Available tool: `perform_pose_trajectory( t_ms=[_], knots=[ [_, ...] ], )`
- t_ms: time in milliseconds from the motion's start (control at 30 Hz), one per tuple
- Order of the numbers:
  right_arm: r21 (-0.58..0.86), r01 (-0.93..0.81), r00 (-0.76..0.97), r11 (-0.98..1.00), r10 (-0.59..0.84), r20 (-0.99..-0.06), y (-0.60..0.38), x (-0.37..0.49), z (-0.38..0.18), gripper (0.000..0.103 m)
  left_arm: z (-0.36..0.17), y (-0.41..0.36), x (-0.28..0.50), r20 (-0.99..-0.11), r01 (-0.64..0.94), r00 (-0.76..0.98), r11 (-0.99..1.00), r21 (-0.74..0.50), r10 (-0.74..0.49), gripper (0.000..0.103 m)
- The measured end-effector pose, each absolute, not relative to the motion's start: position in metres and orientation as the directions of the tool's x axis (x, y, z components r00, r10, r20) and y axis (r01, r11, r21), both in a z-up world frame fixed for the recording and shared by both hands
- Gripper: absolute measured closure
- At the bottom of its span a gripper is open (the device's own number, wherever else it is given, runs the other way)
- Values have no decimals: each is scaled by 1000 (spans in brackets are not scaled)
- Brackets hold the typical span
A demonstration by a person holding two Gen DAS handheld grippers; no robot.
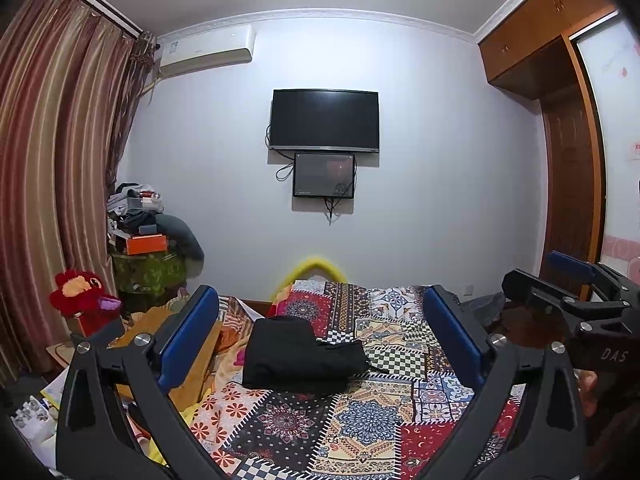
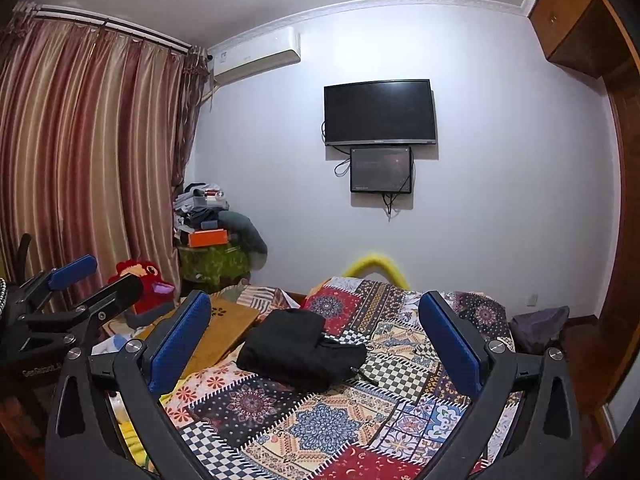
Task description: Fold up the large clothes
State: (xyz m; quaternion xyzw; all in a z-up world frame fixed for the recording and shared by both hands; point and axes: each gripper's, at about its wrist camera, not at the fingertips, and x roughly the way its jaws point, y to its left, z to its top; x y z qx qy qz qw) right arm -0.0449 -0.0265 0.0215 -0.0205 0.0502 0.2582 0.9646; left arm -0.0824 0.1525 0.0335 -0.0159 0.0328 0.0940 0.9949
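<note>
A black garment [image 1: 298, 354] lies folded into a compact bundle on the patchwork bedspread [image 1: 360, 416]; it also shows in the right wrist view [image 2: 298, 350], with a dark cord end sticking out at its right. My left gripper [image 1: 320, 332] is open and empty, held above the bed short of the bundle. My right gripper [image 2: 316, 336] is also open and empty, likewise short of the bundle. Each gripper shows at the edge of the other's view, the right one [image 1: 568, 280] and the left one [image 2: 76, 280].
A wooden board [image 2: 224, 328] and a red plush toy [image 2: 146, 280] lie left of the bed. A cluttered pile [image 2: 208, 216] stands in the corner by the curtains. A TV [image 2: 378, 112] hangs on the far wall; a wardrobe [image 1: 568, 184] stands at right.
</note>
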Motion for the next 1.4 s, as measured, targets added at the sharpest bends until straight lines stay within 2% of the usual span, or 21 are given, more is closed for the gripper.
perform_pose_trajectory(
  t_ms=[1400],
  knots=[
    [14, -502, 853, 865, 498, -158, -30, -36, 19, 0, 24, 159, -66, -120, -179, 978, 982, -63, 171, 0]
  ],
)
